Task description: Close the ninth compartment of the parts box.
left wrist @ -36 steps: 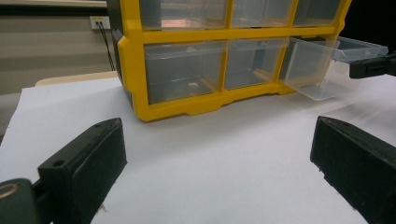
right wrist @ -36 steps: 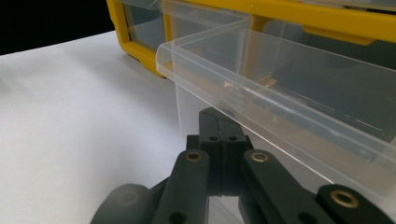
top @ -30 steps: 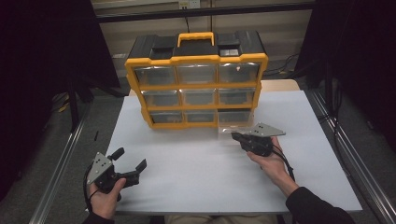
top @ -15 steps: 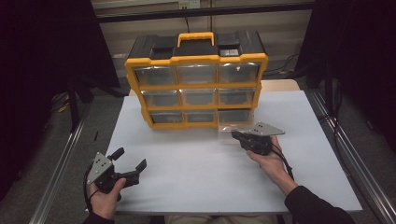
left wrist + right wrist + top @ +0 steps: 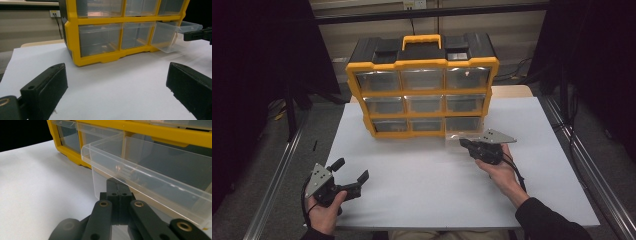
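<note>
A yellow parts organiser [image 5: 422,64] with clear drawers stands at the back of the white table [image 5: 422,180]. Its bottom-right clear drawer [image 5: 456,134] [image 5: 165,37] [image 5: 150,165] is pulled partly out. My right gripper [image 5: 464,144] [image 5: 117,186] lies low on the table with its jaws pressed together on the thin front tab of that drawer. My left gripper [image 5: 350,169] [image 5: 115,82] rests near the table's front left corner, jaws spread wide with nothing between them, facing the organiser [image 5: 72,37].
The other drawers sit closed in the organiser; a black lid and yellow carry handle [image 5: 422,41] top it. Metal rails [image 5: 277,175] run along both sides of the table. Bare white surface lies between the two grippers.
</note>
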`<state>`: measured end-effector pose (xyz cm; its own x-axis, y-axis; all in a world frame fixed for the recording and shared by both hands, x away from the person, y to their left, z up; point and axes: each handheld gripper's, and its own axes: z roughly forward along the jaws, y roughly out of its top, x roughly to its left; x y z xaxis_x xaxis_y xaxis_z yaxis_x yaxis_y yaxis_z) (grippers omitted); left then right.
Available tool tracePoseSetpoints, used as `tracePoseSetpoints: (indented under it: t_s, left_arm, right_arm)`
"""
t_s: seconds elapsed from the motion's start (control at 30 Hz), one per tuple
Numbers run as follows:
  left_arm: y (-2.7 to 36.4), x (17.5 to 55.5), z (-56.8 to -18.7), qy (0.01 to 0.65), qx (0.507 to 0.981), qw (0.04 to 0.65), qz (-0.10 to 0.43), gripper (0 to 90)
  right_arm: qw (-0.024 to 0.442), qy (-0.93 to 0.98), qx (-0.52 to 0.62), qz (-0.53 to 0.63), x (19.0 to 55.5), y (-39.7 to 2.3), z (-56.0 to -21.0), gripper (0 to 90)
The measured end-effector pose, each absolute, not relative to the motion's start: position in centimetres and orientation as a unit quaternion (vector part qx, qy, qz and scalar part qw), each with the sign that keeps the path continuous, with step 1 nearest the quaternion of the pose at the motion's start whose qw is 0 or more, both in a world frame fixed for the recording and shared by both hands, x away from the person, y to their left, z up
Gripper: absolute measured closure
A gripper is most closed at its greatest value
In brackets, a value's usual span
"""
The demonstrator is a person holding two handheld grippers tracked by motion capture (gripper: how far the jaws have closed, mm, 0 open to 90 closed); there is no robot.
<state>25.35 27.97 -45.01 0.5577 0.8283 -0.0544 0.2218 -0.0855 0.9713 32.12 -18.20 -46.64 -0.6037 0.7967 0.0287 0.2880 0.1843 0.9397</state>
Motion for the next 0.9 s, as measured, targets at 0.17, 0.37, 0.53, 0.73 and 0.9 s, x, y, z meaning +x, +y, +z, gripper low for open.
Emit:
tracePoseSetpoints:
  t_s: [0.17, 0.37, 0.53, 0.73, 0.9]
  left_arm:
    - [27.98, 25.34, -45.00, 0.382, 0.686, 0.557, 0.272, 3.4]
    - [27.90, 25.35, -45.05, 0.383, 0.685, 0.557, 0.270, 3.4]
    - [27.89, 25.33, -45.04, 0.384, 0.685, 0.557, 0.269, 3.4]
    - [27.93, 25.35, -45.04, 0.384, 0.685, 0.557, 0.271, 3.4]
    - [27.94, 25.30, -45.01, 0.384, 0.685, 0.555, 0.273, 3.4]
  right_arm:
    - [0.247, 0.729, 0.371, 0.520, 32.30, -18.12, -46.68, 90.0]
    - [0.249, 0.730, 0.369, 0.518, 32.43, -18.13, -46.65, 90.0]
    - [0.250, 0.731, 0.369, 0.517, 32.65, -18.14, -46.67, 90.0]
    - [0.250, 0.730, 0.370, 0.517, 32.89, -18.19, -46.67, 90.0]
    - [0.252, 0.730, 0.369, 0.516, 33.07, -18.22, -46.69, 90.0]
